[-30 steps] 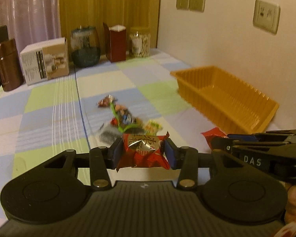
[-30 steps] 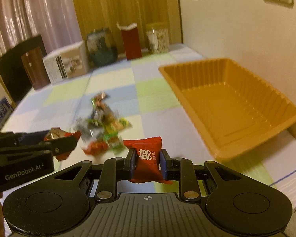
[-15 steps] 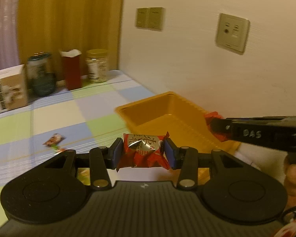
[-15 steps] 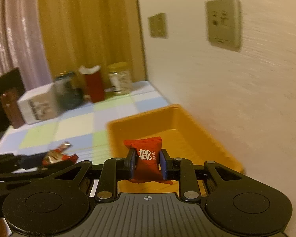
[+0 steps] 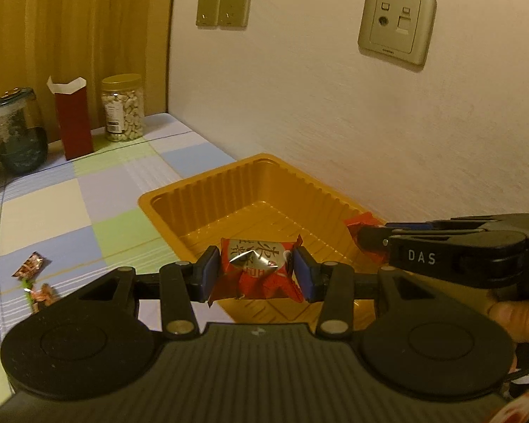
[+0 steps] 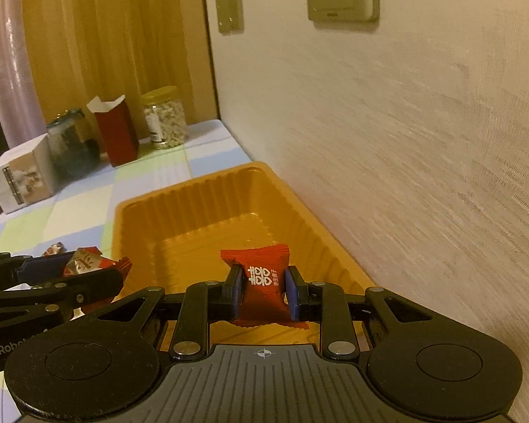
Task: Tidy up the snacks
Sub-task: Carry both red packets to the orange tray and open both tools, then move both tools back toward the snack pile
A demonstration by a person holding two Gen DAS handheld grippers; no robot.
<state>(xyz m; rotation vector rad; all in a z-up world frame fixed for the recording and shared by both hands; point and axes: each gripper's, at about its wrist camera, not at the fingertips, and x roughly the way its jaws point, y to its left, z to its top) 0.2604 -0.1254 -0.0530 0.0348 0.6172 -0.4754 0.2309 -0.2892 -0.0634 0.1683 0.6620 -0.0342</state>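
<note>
A: Step in hand?

B: Carry-to-drop, by the look of it. Left hand-held gripper [image 5: 255, 272] clamped on a red-and-silver candy [image 5: 257, 268]; right hand-held gripper [image 6: 263, 290] clamped on a plain red candy [image 6: 264, 282]. Both hanging over the near end of the orange tray [image 5: 201, 190], which sits on the checked tabletop [image 5: 98, 190] w/ one long side along the wall.

A: Anything in the tray yet?

B: Floor looks bare, no wrappers seen on it. So early in the job, prob. the first drops.

A: Next move?

B: Prob. just spreading the pads & letting each piece fall. Needs both candies clear inside the rim, not over the ribbed wall. Light foil wrappers, so may cling to a pad or flutter; low release seems safer. Also some care that the two grippers, close side by side, don't knock.

A: Orientation of the candies?

B: Red-and-silver one: long axis across the jaws, crimped ends twd each pad, printed face up twd the camera. Plain red one: gripped at the waist, long axis along the fingers, one crimped end pointing fwd over the tray, white print facing up.

A: More to fetch?

B: Yes, loose snacks [image 5: 31, 275] left on the tabletop, well apart from the tray.
</note>
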